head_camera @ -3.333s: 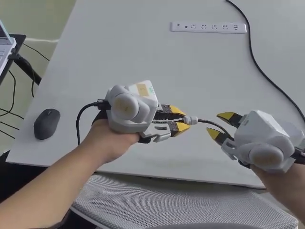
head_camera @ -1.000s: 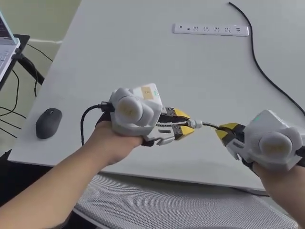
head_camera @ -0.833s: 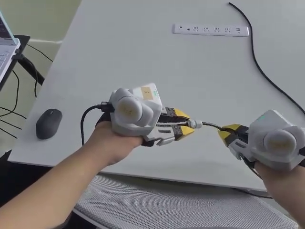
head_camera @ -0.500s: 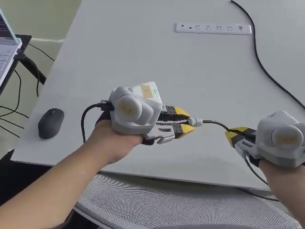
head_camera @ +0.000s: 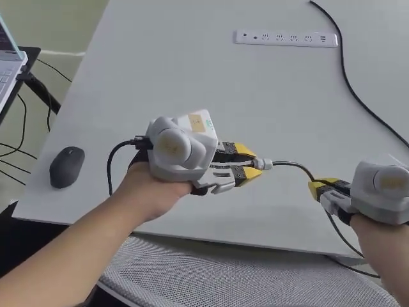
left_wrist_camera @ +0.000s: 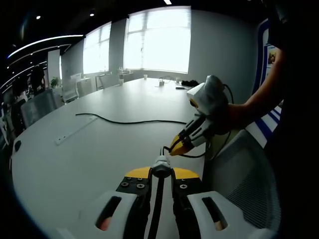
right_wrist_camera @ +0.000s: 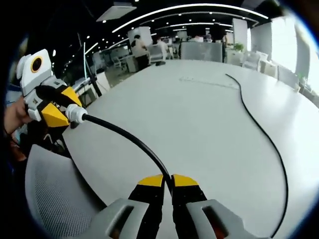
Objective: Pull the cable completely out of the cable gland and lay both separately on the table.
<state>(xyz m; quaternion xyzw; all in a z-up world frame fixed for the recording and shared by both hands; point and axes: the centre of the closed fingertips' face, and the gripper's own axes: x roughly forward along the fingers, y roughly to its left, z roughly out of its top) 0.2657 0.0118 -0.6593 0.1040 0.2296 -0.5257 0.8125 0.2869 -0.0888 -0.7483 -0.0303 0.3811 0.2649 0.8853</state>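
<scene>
While both grippers hang in the air just above the near edge of the large pale grey table, the left gripper has its yellow-tipped jaws pinched together on a small white plastic cable gland. The gland's end pokes out to the right past the tips. From that end a thin black cable runs right in a shallow arc to the right gripper, whose jaws are clamped tight on it. Behind those jaws the cable drops below the table's near edge. The two grippers are well apart, with a bare stretch of cable between them. The cable goes into the gland, so the two are not separated.

In the left gripper view the left gripper holds the cable gland between its tips, and the right gripper sits beyond it. In the right gripper view the right gripper grips the black cable, which leads off left to the cable gland in the left gripper.

Far back on the table lies a white power strip, and a long black cord trails along the right side. A black computer mouse rests near the table's near left corner. A grey mesh chair seat shows below the near edge.
</scene>
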